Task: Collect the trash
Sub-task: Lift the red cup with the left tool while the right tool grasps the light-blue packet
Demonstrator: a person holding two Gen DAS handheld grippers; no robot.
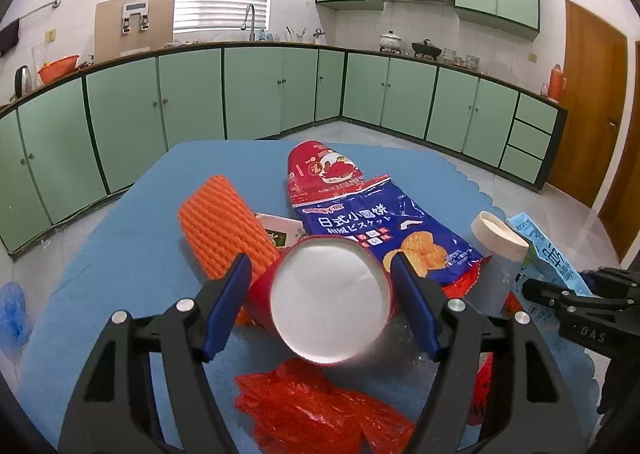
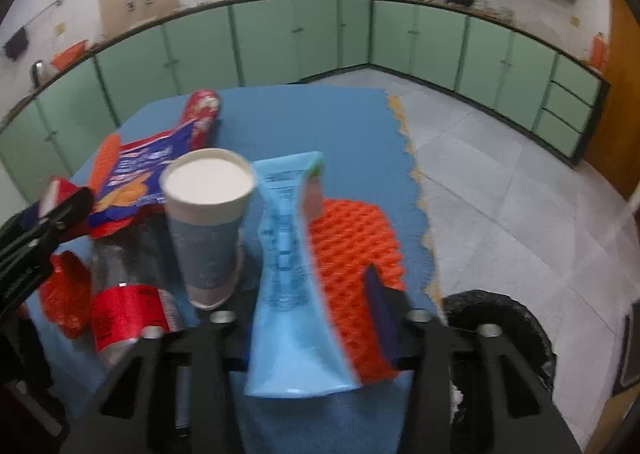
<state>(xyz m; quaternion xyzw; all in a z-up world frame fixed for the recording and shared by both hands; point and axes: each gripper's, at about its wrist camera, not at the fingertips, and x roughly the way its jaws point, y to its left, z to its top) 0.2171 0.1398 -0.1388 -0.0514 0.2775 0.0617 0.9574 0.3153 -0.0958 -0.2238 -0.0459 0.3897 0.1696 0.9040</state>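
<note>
My left gripper (image 1: 320,306) is shut on a red paper cup (image 1: 328,294) lying on its side, its white mouth facing the camera, just above the blue table mat (image 1: 132,246). My right gripper (image 2: 316,318) holds a light blue carton (image 2: 288,274) between its fingers; the carton also shows in the left wrist view (image 1: 548,250). A grey paper cup (image 2: 208,221) stands upright left of the carton. A blue snack bag (image 1: 380,225), a red snack bag (image 1: 324,169), orange foam nets (image 1: 224,230) (image 2: 352,246), a red plastic bag (image 1: 320,410) and a red-labelled bottle (image 2: 128,314) lie on the mat.
A black-lined trash bin (image 2: 500,326) sits on the floor at the table's right edge. Green kitchen cabinets (image 1: 256,93) run along the far walls. A wooden door (image 1: 588,101) is at the right. A blue bag (image 1: 14,314) lies on the floor at the left.
</note>
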